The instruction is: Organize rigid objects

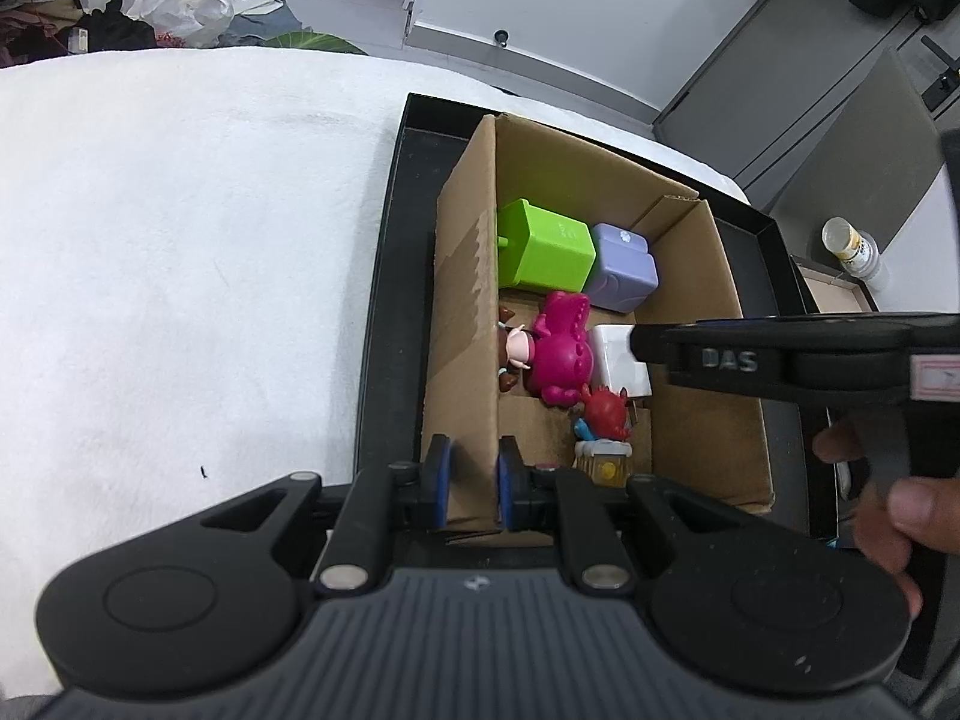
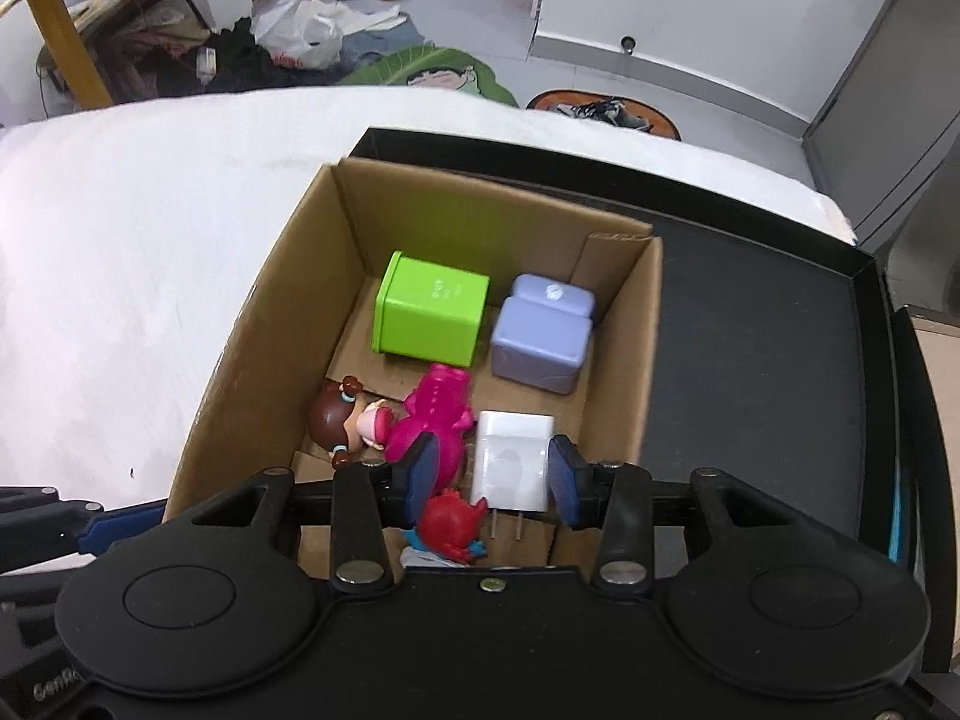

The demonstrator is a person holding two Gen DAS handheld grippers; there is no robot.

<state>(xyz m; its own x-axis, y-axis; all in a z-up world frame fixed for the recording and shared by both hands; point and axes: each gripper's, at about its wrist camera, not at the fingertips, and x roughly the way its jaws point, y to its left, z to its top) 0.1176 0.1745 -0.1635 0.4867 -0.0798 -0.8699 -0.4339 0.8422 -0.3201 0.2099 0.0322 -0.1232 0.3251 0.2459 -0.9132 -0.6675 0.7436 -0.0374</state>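
An open cardboard box (image 1: 465, 300) stands in a black tray (image 1: 390, 300). It holds a green box (image 2: 429, 312), a lilac box (image 2: 540, 336), a pink dinosaur (image 2: 438, 408), a brown-haired doll (image 2: 339, 420), a red toy (image 2: 453, 519) and a white charger (image 2: 513, 462). My left gripper (image 1: 475, 480) is shut on the box's left wall, one blue pad on each side. Above the charger, my right gripper (image 2: 492, 471) is open; the charger lies on the box floor between its pads with a gap at the left pad. From the left wrist, the right gripper (image 1: 639, 342) reaches in from the right.
The tray (image 2: 750, 360) rests on a white cloth-covered table (image 1: 180, 240). A small yellow and white toy (image 1: 606, 462) sits at the box's near end. A plastic bottle (image 1: 852, 246) stands beyond the tray's right edge. A person's hand (image 1: 900, 510) holds the right gripper's handle.
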